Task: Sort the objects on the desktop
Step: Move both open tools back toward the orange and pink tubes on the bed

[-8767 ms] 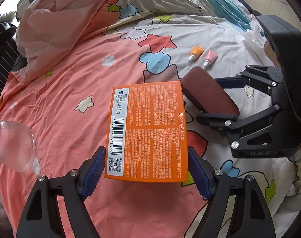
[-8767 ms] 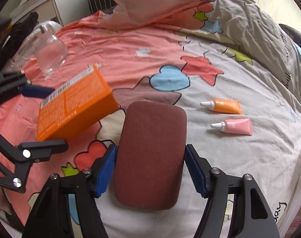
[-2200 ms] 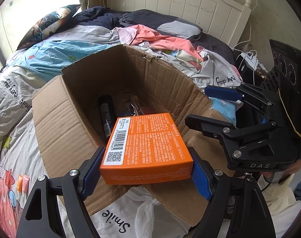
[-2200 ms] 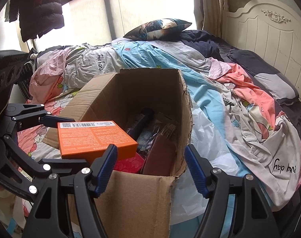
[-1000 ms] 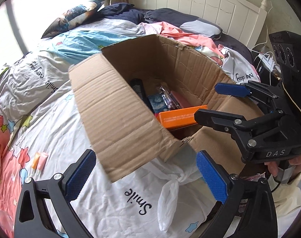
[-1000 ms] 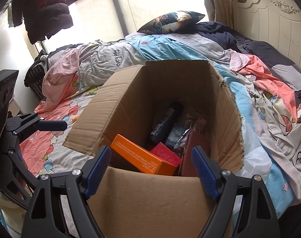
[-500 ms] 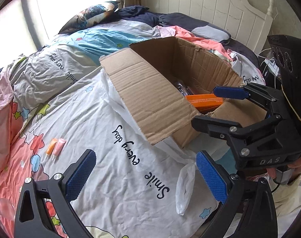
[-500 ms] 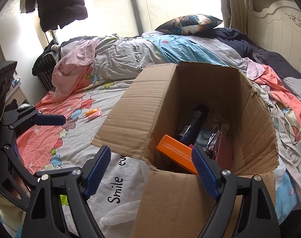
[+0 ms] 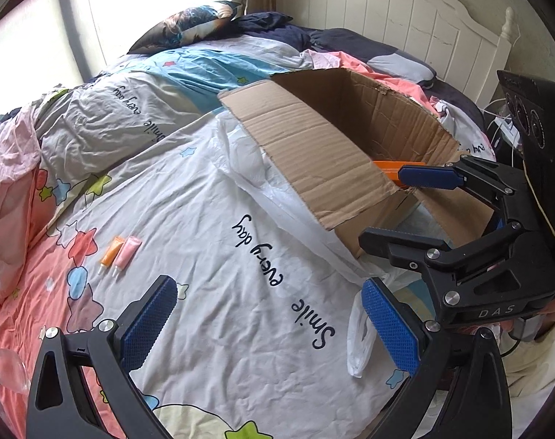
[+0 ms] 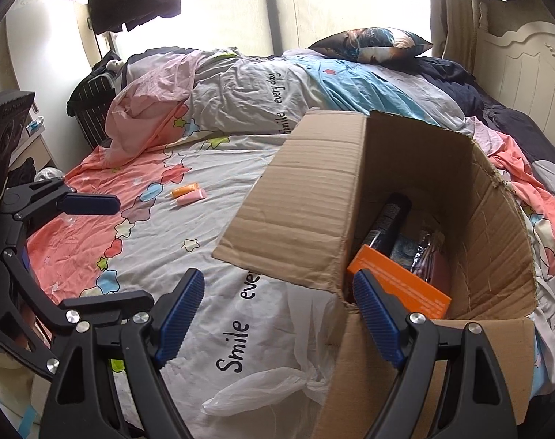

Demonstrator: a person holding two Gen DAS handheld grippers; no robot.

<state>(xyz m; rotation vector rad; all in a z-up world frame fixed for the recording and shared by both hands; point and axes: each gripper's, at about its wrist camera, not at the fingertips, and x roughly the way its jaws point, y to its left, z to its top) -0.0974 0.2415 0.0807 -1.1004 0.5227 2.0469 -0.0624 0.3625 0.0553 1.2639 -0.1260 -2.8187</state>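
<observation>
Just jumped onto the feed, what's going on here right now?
A person with two handheld grippers is sorting items off a bed into a cardboard box. Both the left gripper and the right gripper are open and empty. The orange box lies inside the cardboard box, beside a dark bottle. Two small tubes, an orange tube and a pink tube, lie side by side on the bedspread, not yet collected.

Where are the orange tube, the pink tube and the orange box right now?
orange tube [image 9: 110, 251], left wrist view, middle of its body.
pink tube [image 9: 127, 251], left wrist view, middle of its body.
orange box [image 10: 401, 285], right wrist view, its top face.
</observation>
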